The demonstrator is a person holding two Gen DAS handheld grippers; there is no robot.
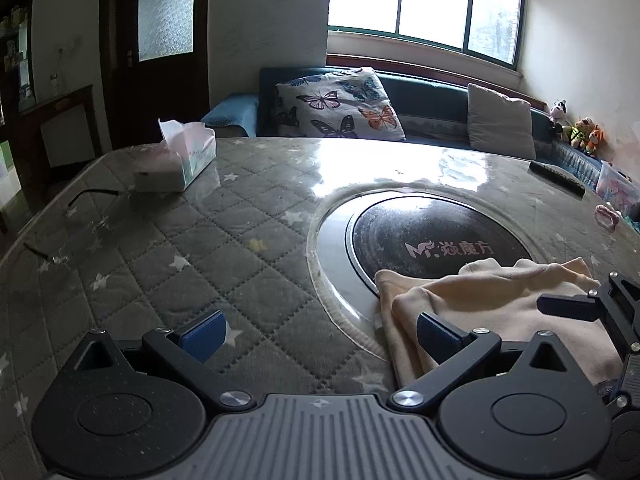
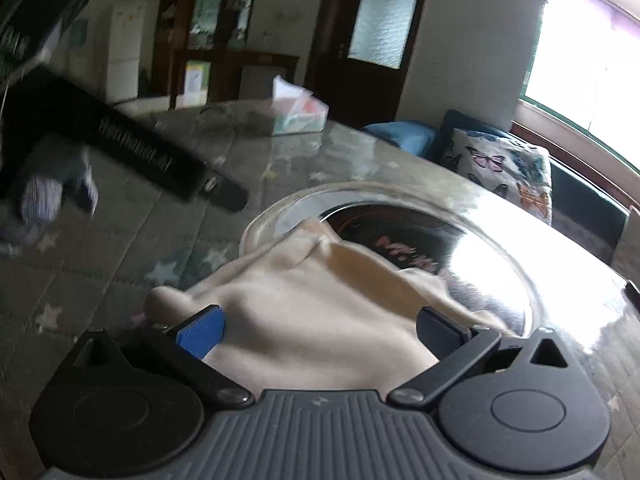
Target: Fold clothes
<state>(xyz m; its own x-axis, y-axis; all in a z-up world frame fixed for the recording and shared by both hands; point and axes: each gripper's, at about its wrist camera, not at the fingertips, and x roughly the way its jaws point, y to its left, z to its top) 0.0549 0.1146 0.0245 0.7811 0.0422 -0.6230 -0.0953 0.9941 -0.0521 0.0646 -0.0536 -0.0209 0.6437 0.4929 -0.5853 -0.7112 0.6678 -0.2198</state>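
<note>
A cream garment lies bunched on the quilted table, partly over the round black hotplate. My left gripper is open above the table, its right finger over the cloth's left edge and nothing pinched between the pads. The other gripper's black frame shows at the right edge. In the right wrist view my right gripper stands wide open over the cream garment, the cloth lying below and between the fingers without being pressed. The left tool's black body and a gloved hand appear blurred at the upper left.
A tissue box stands at the far left of the table, with a pair of glasses near it. A dark remote and a pink item lie at the far right. A sofa with a butterfly cushion runs behind.
</note>
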